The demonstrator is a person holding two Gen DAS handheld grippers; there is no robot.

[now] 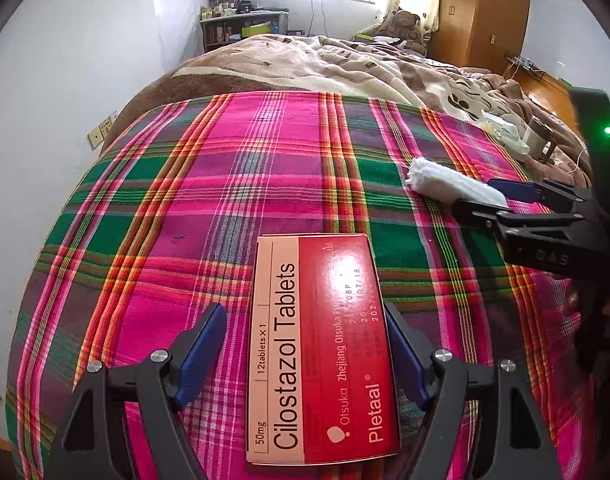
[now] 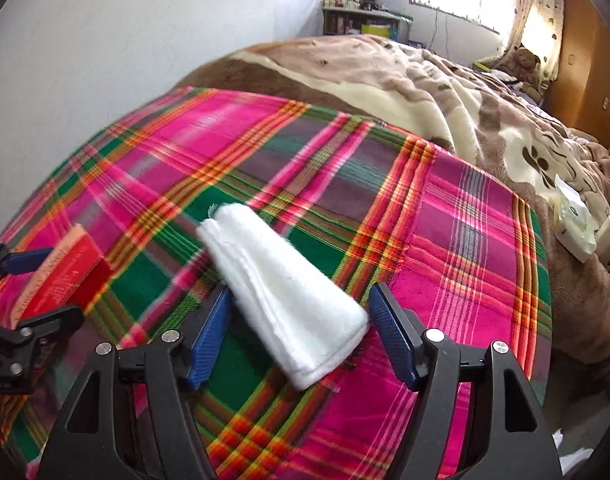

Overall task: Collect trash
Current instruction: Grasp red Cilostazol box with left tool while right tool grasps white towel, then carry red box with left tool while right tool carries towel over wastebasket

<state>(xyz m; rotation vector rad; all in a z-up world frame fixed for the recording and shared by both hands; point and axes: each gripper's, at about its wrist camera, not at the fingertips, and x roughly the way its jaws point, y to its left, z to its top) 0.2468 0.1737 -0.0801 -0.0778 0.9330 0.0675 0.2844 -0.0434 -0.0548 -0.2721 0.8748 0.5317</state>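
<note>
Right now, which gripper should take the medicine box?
Left. The left gripper already straddles the medicine box, jaws open around it. The right gripper is busy around the white tissue.

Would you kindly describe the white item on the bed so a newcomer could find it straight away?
Start at the pink and green plaid cloth spread over the bed. On it lie two things: a red tablet box and, between the fingers of the right hand-held gripper, a folded white tissue wad. It is the only soft, white, unprinted item there.
</note>
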